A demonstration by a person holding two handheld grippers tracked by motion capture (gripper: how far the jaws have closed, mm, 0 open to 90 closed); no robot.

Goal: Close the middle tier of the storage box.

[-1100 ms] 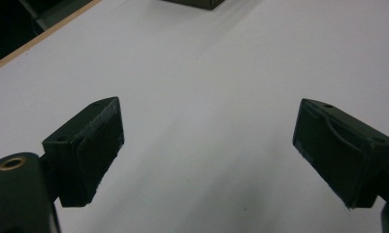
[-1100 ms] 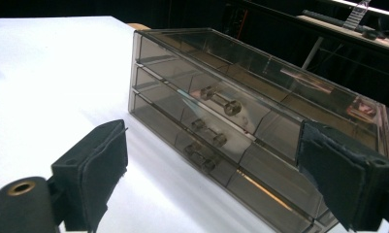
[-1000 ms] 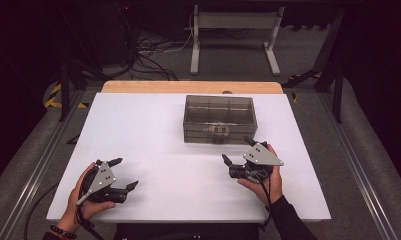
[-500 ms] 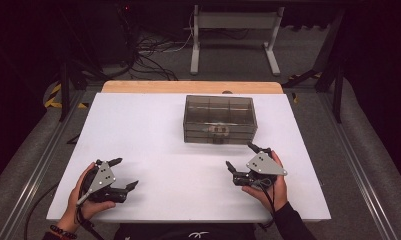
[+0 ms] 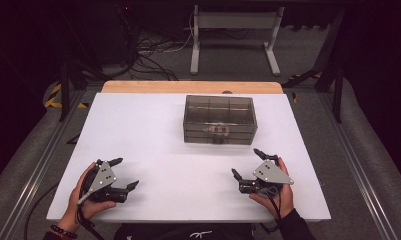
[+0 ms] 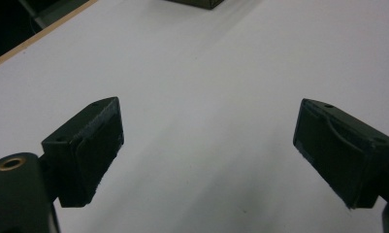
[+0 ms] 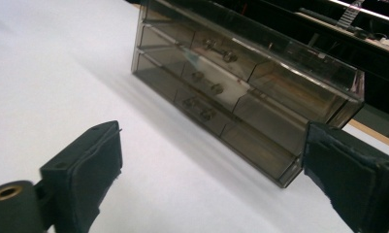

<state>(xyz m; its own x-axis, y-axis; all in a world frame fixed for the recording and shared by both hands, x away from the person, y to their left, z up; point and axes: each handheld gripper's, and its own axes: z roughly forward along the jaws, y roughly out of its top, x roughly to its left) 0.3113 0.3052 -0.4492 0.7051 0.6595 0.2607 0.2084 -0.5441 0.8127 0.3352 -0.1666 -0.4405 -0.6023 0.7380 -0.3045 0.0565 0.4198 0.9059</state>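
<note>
A smoky clear plastic drawer box (image 5: 219, 119) stands on the white table (image 5: 153, 130), at its middle toward the far side. In the right gripper view the drawer box (image 7: 240, 92) shows three stacked drawers with small knobs, all pushed in. My left gripper (image 5: 124, 174) rests near the front left edge in a hand, jaws wide apart, empty. My right gripper (image 5: 248, 163) lies near the front right, open and empty, just short of the box. In the left gripper view, bare table lies between the two pads (image 6: 92, 145).
A wooden strip (image 5: 188, 87) runs along the table's far edge. Beyond it are a grey metal stand (image 5: 233, 35) and loose cables (image 5: 143, 60) on the floor. Metal rails (image 5: 33, 175) flank the table on both sides.
My right gripper has drawn back toward the front edge, away from the drawer box, and turned a little. The left gripper has stayed in place.
</note>
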